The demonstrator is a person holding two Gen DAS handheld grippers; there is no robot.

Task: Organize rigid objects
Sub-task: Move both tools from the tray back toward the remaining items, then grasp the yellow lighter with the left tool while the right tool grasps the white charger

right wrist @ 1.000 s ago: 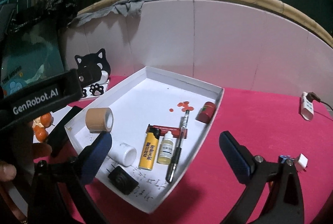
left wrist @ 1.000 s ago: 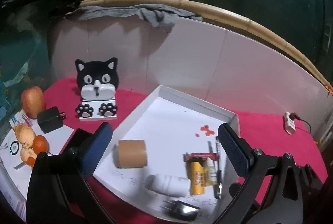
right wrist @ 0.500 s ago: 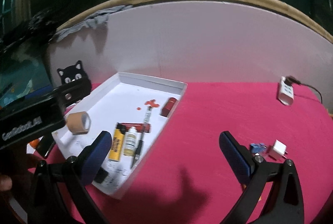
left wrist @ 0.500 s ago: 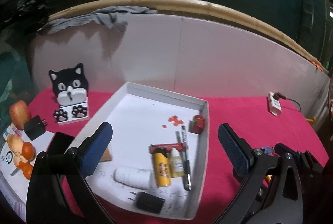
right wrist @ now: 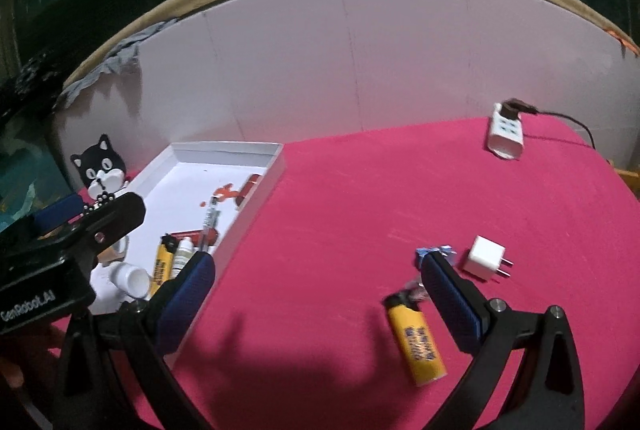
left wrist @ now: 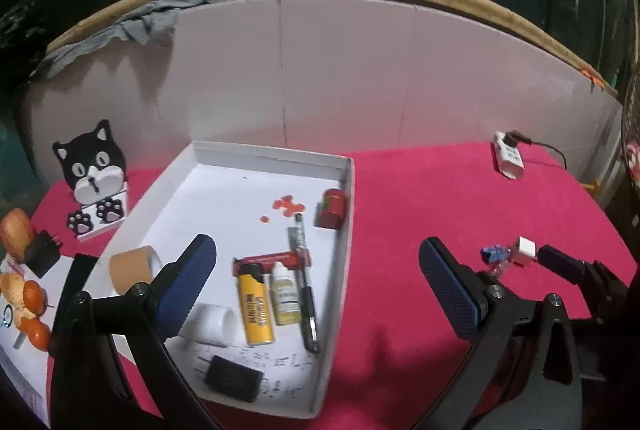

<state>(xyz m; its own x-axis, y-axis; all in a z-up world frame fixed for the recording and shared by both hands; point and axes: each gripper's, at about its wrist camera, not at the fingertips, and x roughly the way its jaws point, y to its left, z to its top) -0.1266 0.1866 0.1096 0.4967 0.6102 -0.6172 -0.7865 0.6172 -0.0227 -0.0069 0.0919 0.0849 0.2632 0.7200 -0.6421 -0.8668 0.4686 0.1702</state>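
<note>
A: Left gripper point(left wrist: 318, 290) hangs above the white tray point(left wrist: 347, 190), fingers spread wide, nothing between them.

B: The tray sits toward the left side of the tabletop point(right wrist: 360, 190), under its pink cloth. Along the tray's near edge there's a black charger point(left wrist: 232, 378) and a white cylinder point(left wrist: 210, 324) lying on its side.

A: Mid-tray, a yellow lighter point(left wrist: 256, 308), a small dropper bottle point(left wrist: 285, 296) just beside it, and a black pen point(left wrist: 304, 282) running along the right. A red flat stick point(left wrist: 272, 259) lies across their tops.

B: Tape roll point(left wrist: 134, 266) by the tray's left wall, red cylinder point(left wrist: 332, 208) against its right wall near the far corner.

A: Now the right gripper point(right wrist: 318, 304), also splayed open and empty, over bare cloth right of the tray.

B: Between its fingers, close to the right one, lies a second yellow lighter point(right wrist: 418, 344) on the tabletop. A white plug adapter point(right wrist: 486, 256) sits just beyond that finger, and a small blue piece point(right wrist: 436, 252) is partly hidden behind the fingertip.

A: White power strip point(right wrist: 506, 134) at the far right edge, cable plugged in.

B: Cat-shaped holder point(left wrist: 94, 174) at the far left, beyond the tray's corner. Oranges point(left wrist: 30, 300) at the left edge.
</note>
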